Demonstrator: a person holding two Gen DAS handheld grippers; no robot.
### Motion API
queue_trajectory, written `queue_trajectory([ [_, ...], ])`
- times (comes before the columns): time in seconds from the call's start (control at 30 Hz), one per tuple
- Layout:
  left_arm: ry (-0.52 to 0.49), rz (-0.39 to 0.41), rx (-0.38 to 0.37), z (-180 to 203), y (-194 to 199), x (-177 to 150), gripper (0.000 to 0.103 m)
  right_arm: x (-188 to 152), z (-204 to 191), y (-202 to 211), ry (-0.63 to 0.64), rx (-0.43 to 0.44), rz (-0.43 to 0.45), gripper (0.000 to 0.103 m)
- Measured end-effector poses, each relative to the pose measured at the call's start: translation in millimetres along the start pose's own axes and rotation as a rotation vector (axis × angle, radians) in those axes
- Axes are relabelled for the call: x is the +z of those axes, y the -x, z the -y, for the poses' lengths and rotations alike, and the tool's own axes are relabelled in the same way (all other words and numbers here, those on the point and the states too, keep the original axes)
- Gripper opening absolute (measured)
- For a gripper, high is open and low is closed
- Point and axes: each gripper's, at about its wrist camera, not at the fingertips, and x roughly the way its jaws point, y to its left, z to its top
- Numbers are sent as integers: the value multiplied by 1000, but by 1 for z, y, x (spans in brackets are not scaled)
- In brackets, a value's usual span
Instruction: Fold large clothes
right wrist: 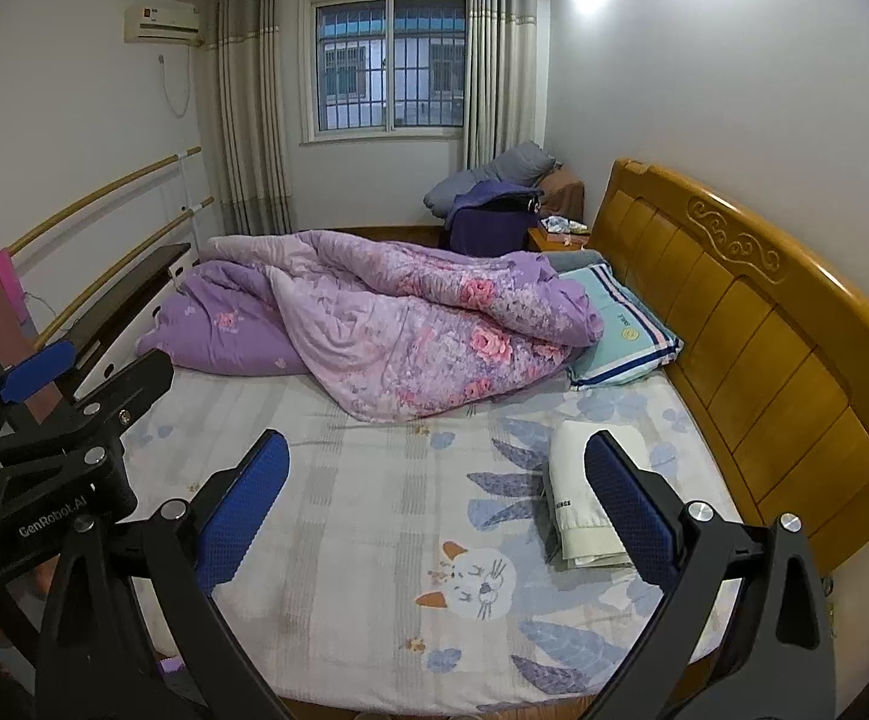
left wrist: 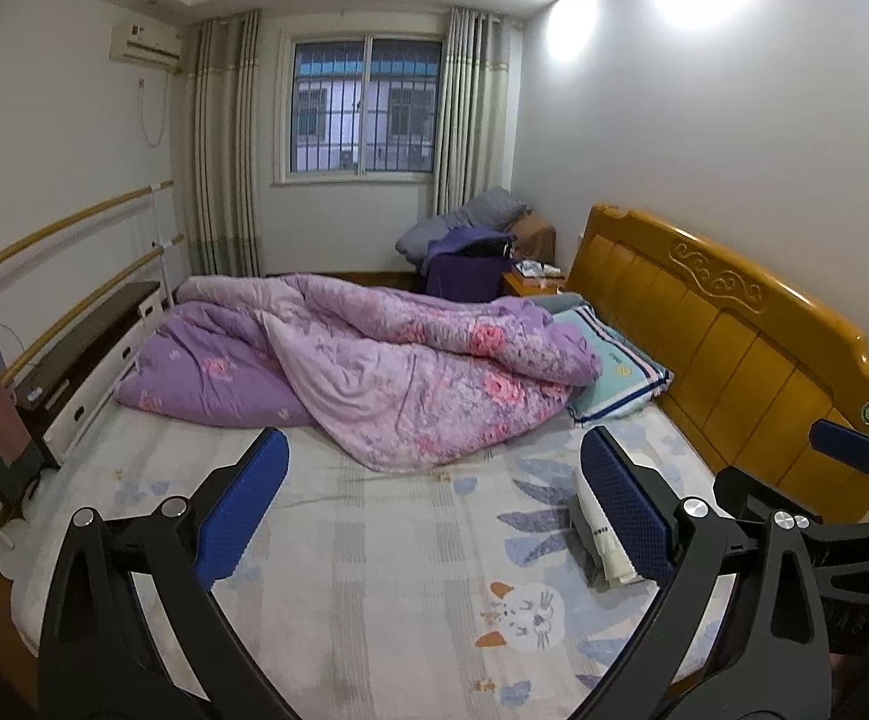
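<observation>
A folded white garment (right wrist: 578, 498) lies on the bed sheet (right wrist: 374, 510) near the headboard side; it also shows in the left wrist view (left wrist: 599, 531), partly hidden behind a blue pad. My left gripper (left wrist: 434, 510) is open and empty above the near part of the bed. My right gripper (right wrist: 437, 510) is open and empty, its right finger in front of the garment. The left gripper (right wrist: 38, 384) shows at the left edge of the right wrist view; the right gripper (left wrist: 842, 456) shows at the right edge of the left wrist view.
A crumpled purple floral quilt (left wrist: 374, 360) covers the far half of the bed, beside a striped pillow (left wrist: 614, 372). A wooden headboard (left wrist: 734, 348) runs along the right. A bench and wall rails (left wrist: 74, 336) stand left. A chair with piled clothes (left wrist: 470, 240) is below the window.
</observation>
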Motion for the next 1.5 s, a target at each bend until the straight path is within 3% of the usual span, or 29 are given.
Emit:
queue_trajectory([
  [0.27, -16, 47, -6, 4, 17, 6, 98, -1, 2, 18, -2, -8, 36, 95],
  [1.5, -27, 45, -20, 0, 19, 8, 98, -4, -2, 30, -10, -28, 35, 95],
])
